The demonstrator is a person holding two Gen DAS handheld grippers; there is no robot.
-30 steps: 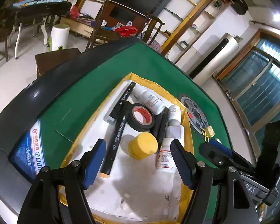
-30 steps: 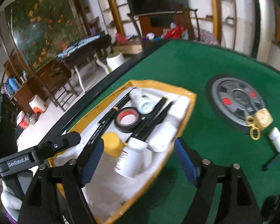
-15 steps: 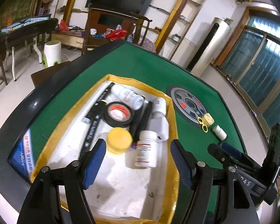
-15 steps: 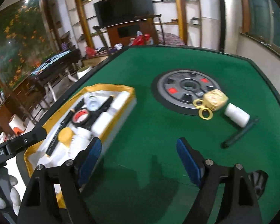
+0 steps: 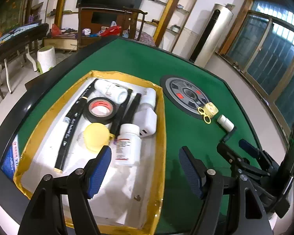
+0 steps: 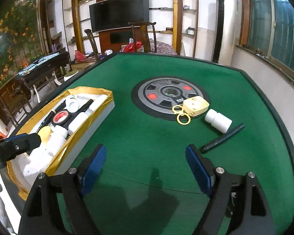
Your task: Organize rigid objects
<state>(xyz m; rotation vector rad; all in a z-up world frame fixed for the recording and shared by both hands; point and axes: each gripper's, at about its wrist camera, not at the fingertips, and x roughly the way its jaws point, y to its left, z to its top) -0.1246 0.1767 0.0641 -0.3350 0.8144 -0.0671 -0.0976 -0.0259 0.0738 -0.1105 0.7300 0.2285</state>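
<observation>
A gold-rimmed white tray [image 5: 160, 129] [image 6: 100, 115] holds black markers [image 5: 72, 125], a black tape roll [image 5: 100, 109], a yellow lid [image 5: 96, 137], white bottles [image 5: 128, 145] and a white charger [image 5: 148, 121]. On the green felt lie a yellow keyring box [image 6: 195, 106] [image 5: 210, 109], a small white bottle [image 6: 218, 120] [image 5: 225, 122] and a black marker [image 6: 222, 137] [image 5: 228, 135]. My left gripper [image 5: 144, 168] is open over the tray's right rim, nothing between its fingers. My right gripper [image 6: 147, 168] is open above bare felt, its jaws widening slightly, short of the loose items.
A round grey disc with red marks [image 6: 170, 98] is set in the table's middle, under the yellow box. The black table edge [image 6: 274, 117] curves at the right. Chairs [image 6: 143, 37], a side table and shelves stand beyond the far edge.
Both grippers swung to the right: the left from over the tray's middle to its right rim, the right from the tray's edge to open felt facing the loose items.
</observation>
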